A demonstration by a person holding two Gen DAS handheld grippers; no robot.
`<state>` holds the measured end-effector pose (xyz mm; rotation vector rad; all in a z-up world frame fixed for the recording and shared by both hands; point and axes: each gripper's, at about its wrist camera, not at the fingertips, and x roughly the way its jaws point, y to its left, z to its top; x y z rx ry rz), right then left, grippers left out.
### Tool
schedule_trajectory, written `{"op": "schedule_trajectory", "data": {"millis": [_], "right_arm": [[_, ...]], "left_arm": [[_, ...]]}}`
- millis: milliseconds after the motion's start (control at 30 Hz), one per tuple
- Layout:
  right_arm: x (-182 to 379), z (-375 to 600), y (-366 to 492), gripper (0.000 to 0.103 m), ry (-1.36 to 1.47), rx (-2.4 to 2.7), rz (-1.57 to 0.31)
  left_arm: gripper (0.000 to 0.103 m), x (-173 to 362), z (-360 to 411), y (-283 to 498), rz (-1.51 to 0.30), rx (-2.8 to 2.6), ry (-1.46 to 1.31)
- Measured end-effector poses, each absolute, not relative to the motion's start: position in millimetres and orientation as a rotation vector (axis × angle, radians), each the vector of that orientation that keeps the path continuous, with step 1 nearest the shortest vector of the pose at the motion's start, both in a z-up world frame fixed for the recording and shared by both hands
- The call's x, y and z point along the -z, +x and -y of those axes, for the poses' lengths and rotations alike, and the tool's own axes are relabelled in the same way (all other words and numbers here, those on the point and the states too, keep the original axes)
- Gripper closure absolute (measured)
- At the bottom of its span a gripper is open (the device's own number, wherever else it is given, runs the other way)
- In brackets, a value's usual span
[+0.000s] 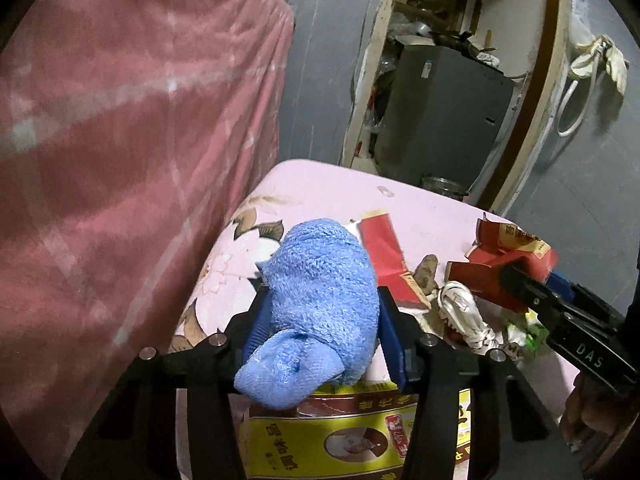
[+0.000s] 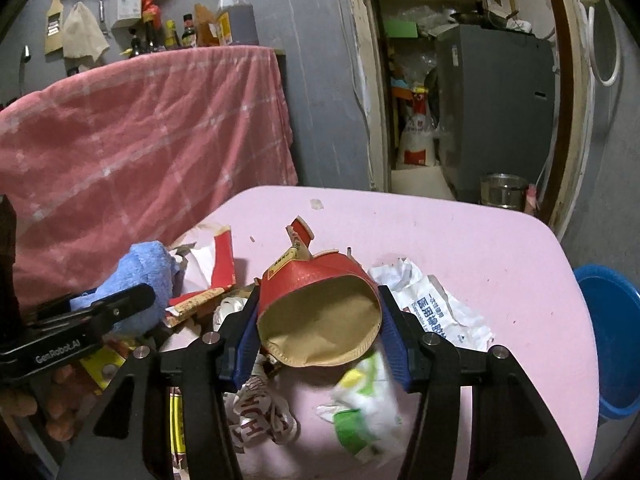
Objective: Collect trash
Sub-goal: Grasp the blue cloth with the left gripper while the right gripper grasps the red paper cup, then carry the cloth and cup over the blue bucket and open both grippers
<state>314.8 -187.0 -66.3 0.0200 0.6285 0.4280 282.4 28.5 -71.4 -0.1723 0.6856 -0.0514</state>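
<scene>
You have the red carton (image 2: 320,312) squeezed between the pads of your right gripper (image 2: 318,332), its open brown mouth facing back toward the camera and its long axis running away from you along the fingers, torn flap at the far end. Your left gripper (image 1: 320,320) is clamped on the rolled blue towel (image 1: 316,304), which likewise lies lengthwise along the fingers, fat end forward. (Whether the towel counts as trash is your call.) So the step in hand looks like the pick-up: both grips made, nothing lifted clear yet. Next you need to raise the carton without crushing it further and carry it to a bin; the blue basin (image 2: 608,340), off to the right of the right claw, may serve. Just right of that claw lies a white printed wrapper (image 2: 436,304), and beneath it a green-and-white wrapper (image 2: 360,404), all on the pink table cover (image 2: 460,240).
</scene>
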Motion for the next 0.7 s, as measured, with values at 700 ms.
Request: {"op": "schedule_trajectory", "data": {"millis": [700], "right_arm": [[-7, 242, 250, 0.052, 0.06, -0.308, -0.263]], "left_arm": [[0.06, -1, 54, 243, -0.361, 0.181, -0.143]]}}
